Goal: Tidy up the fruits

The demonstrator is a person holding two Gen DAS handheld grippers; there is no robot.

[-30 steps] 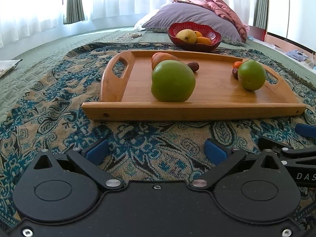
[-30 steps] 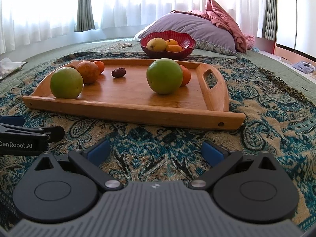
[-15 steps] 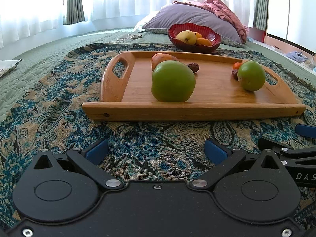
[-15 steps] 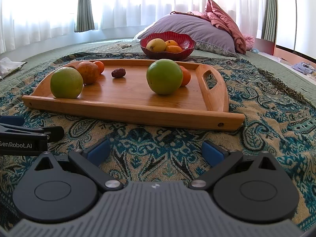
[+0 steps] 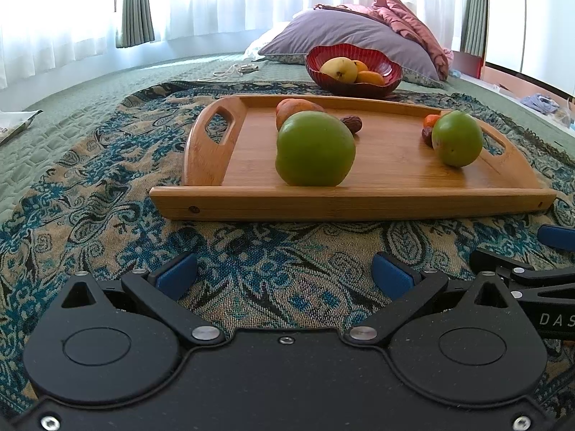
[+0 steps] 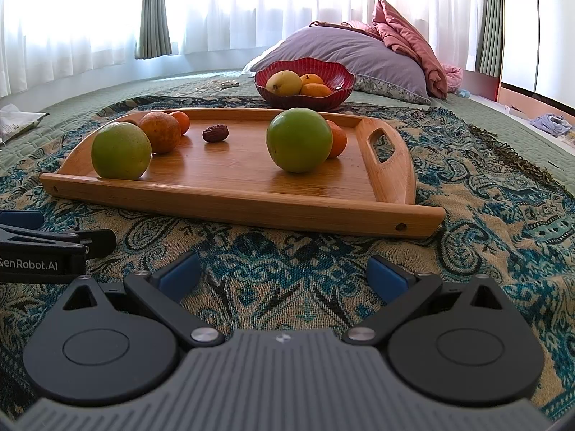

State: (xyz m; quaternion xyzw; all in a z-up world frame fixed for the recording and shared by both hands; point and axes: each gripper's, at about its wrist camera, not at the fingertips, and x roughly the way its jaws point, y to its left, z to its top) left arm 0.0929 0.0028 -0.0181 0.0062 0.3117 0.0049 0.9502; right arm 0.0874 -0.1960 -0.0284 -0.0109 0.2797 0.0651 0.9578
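Seemingly little is sorted: the scalloped red bowl (image 6: 305, 84) beyond the wooden tray's (image 6: 230, 199) far edge holds three fruits, the round green fruits (image 6: 299, 140) (and smaller ones) remain on it, left gripper (image 5: 284, 273) and right gripper (image 6: 284, 273) both wide open, empty.

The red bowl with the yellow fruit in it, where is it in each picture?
Left wrist view: the red bowl sits upper centre-right, behind the wooden tray, in front of the purple pillow.
Right wrist view: the red bowl sits upper centre, again behind the tray.
Shared landmark: the purple pillow just behind the bowl in both views.
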